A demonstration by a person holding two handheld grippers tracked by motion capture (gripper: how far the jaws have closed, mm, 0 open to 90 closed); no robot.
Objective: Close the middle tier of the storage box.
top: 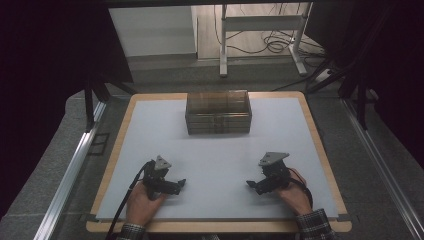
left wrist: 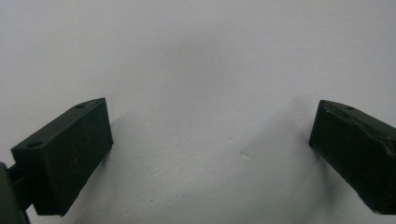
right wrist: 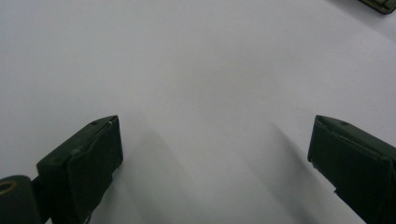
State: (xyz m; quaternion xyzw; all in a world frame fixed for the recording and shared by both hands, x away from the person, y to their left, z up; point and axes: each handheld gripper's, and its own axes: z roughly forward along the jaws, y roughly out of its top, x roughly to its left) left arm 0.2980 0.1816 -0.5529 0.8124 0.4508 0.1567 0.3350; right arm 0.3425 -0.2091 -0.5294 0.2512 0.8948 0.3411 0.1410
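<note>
A clear, brownish plastic drawer box (top: 218,112) stands upright, shut, at the far middle of the table (top: 150,150).

High view dim overall, corners nearly black; pale table (top: 150,150) is the brightest area, box (top: 218,112) murky. Gripper views evenly lit, soft and grainy, jaws blurred at the edges, faint soft shadows beside them. No glare.

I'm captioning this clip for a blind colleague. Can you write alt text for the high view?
A person's two hands rest at the near edge of a white table, each holding a black gripper with its jaws open: the left gripper and the right gripper point toward each other. A clear box sits alone at the far middle, apart from both.
</note>
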